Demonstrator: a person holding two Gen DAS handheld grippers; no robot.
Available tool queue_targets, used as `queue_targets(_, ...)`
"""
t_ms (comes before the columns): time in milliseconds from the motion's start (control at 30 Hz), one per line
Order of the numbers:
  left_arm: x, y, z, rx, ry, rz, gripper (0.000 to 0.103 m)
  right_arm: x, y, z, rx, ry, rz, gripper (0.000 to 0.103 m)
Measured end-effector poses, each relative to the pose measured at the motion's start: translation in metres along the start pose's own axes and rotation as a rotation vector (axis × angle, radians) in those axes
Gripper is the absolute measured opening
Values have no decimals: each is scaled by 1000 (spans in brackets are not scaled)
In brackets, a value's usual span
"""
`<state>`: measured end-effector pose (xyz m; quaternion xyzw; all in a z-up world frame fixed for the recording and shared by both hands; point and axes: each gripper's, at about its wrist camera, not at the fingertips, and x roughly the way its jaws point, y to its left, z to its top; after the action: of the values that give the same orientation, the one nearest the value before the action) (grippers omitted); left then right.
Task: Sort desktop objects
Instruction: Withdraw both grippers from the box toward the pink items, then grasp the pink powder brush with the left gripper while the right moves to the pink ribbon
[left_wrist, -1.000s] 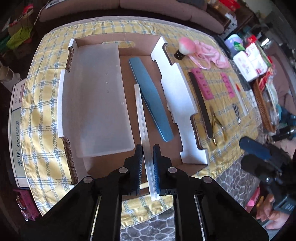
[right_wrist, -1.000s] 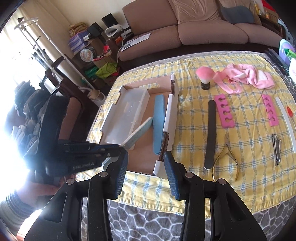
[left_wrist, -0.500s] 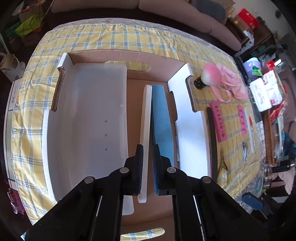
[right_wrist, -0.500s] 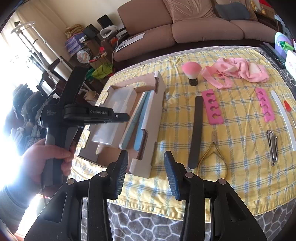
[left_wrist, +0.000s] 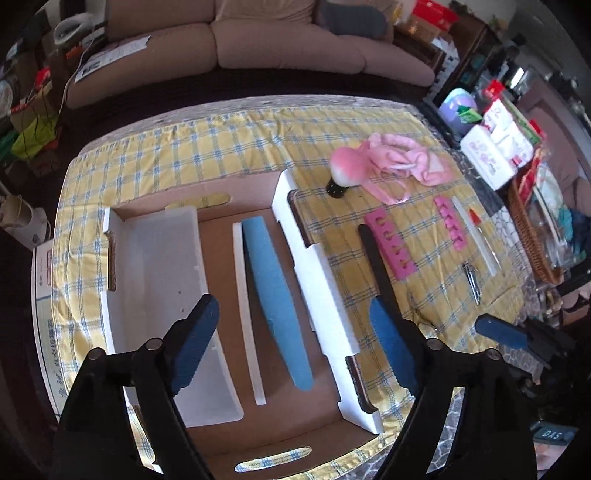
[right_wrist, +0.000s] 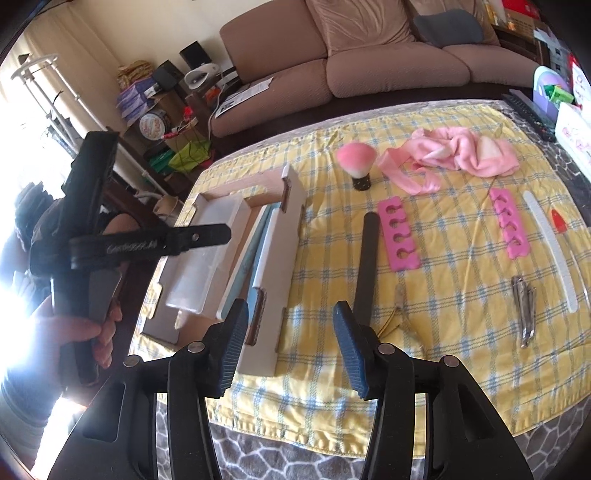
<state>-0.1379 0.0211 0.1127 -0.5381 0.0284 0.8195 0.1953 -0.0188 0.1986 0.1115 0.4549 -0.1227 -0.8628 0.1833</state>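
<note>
The left gripper (left_wrist: 295, 347) hangs above the cardboard box (left_wrist: 258, 214), its jaws opening and already spread wide, with nothing pinched between them. Directly below the gap, on the box floor, lie 2 nail files side by side: the white file (left_wrist: 246, 317) nearer the left finger and the blue file (left_wrist: 275, 299) just beside it toward the right finger. Under the left fingertip sits a translucent white tray (left_wrist: 159, 273). The box's white wall (left_wrist: 317, 291) runs past the inside of the right finger.

The right gripper (right_wrist: 288, 347) hovers over the near edge of the yellow checked cloth (right_wrist: 424, 350), jaws opening, nothing between them. Ahead of its right finger lies the black file (right_wrist: 367, 258), with a pink toe separator (right_wrist: 397, 236) just beyond and nail clippers (right_wrist: 524, 310) farther right. The pink brush (right_wrist: 356, 162) stands upright farther ahead.
</note>
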Motion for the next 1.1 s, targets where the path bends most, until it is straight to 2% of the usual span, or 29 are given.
queue_targets(67, 2, -17, 10, 63, -17, 41, 87, -5, -6, 7, 0, -17, -18, 60)
queue_targets(167, 11, -40, 28, 141, -36, 93, 100, -11, -19, 15, -8, -38, -53, 74)
queue_targets(267, 27, -55, 49, 184, -33, 103, 101, -14, -37, 27, -14, -48, -92, 82)
queue_targets(400, 55, -64, 81, 219, -3, 172, 103, -16, -72, 46, -4, -59, -171, 87)
queue_targets(467, 68, -67, 95, 229, 5, 178, 103, -14, -93, 58, 9, -53, -204, 89)
queue_targets(667, 115, -79, 125, 301, 75, 238, 100, -16, -153, 90, 105, -95, -227, 89)
queue_targets(767, 139, -82, 134, 316, 129, 243, 87, -15, -171, 99, 149, -119, -196, 89)
queue_targets(833, 153, -84, 136, 329, 163, 239, 75, -11, -176, 102, 148, -118, -189, 89)
queue_targets(900, 163, -88, 138, 342, 179, 235, 69, -2, -178, 103, 133, -101, -182, 88)
queue_targets(967, 170, -91, 140, 352, 185, 239, 68, 9, -179, 101, 121, -80, -175, 86)
queue_targets(1000, 171, -91, 139, 355, 188, 235, 57, 13, -179, 100, 119, -75, -171, 85)
queue_targets(1033, 172, -91, 139, 354, 183, 235, 32, 18, -180, 99, 120, -71, -165, 84)
queue_targets(1067, 171, -91, 139, 353, 180, 237, 20, 22, -180, 97, 121, -67, -158, 84)
queue_targets(1100, 171, -92, 138, 360, 177, 239, 20, 26, -180, 96, 123, -63, -153, 83)
